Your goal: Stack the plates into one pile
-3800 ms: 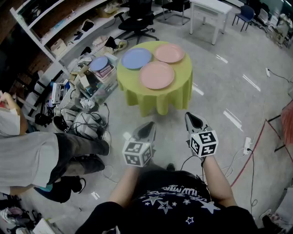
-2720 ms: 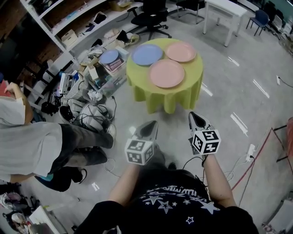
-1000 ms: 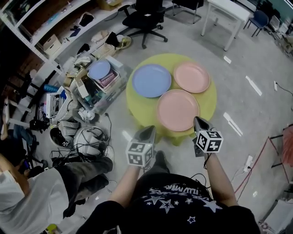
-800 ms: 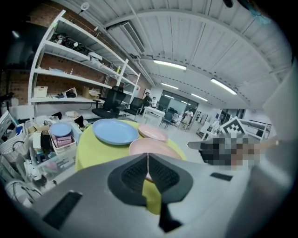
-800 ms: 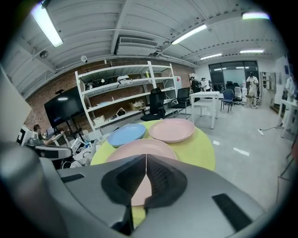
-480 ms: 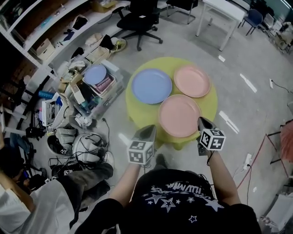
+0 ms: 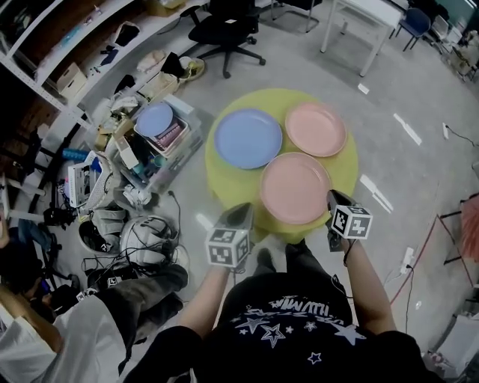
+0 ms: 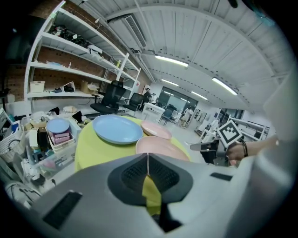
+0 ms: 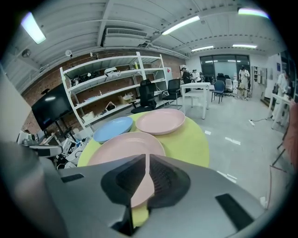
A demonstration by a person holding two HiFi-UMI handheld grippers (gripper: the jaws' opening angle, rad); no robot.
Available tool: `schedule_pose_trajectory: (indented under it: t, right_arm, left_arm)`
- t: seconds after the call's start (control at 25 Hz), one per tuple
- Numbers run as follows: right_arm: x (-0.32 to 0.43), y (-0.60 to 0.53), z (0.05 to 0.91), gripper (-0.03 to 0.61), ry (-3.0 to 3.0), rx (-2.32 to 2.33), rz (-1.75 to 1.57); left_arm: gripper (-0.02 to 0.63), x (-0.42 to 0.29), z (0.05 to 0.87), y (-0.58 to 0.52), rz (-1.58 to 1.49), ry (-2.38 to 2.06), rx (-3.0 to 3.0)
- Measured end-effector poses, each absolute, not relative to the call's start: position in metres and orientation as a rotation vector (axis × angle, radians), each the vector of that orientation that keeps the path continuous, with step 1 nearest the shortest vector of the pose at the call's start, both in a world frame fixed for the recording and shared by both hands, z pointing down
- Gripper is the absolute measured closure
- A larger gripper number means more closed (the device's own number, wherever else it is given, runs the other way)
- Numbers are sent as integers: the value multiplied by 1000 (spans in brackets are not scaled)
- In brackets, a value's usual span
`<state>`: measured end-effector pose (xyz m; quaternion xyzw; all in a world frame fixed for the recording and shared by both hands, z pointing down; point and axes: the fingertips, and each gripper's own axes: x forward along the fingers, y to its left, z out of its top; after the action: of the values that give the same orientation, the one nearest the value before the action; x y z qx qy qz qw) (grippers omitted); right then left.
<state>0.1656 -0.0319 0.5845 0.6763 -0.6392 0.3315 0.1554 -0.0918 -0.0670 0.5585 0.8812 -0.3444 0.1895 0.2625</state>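
Observation:
Three plates lie side by side on a round table with a yellow-green cloth (image 7: 224, 176): a blue plate (image 7: 248, 138) at the back left, a pink plate (image 7: 315, 129) at the back right, and a second pink plate (image 7: 295, 187) nearest me. My left gripper (image 7: 242, 210) is shut and empty, hovering off the table's front left edge. My right gripper (image 7: 334, 197) is also shut and empty, just right of the near pink plate's rim. The right gripper view looks across the near pink plate (image 9: 123, 146) toward the far pink plate (image 9: 160, 121) and the blue plate (image 9: 111, 128).
Left of the table the floor holds crates, boxes and cables, with a small blue plate (image 7: 156, 118) on a box. An office chair (image 7: 224, 30) and white shelving stand behind. A white table (image 7: 367, 19) is at the far right. Another person (image 7: 52, 336) sits at the lower left.
The table has come much closer as I walked up to it. Both grippers now hang by its near edge, still shut. The plates have not moved.

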Motion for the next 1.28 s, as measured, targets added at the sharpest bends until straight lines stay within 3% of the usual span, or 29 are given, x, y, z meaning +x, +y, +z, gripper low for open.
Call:
schedule_pose_trajectory:
  t: [0.24,0.32,0.48,1.28]
  right_arm:
    - [172,-57,594,545,-1841,1881,959]
    - [173,-67,601,459,-1851,1841,982]
    - [179,-81,617,410,-1861,1757,1038]
    - [182,-128,654,417,-1910,1414,1093]
  left_arm:
    - [595,-91,559,-78,524,-986,2353]
    - [594,-89,559,-83,526,-1006,2345]
    - [594,-80,558,-90,545,-1036,2333]
    - [594,-57,571,-112,550,-1174,2214]
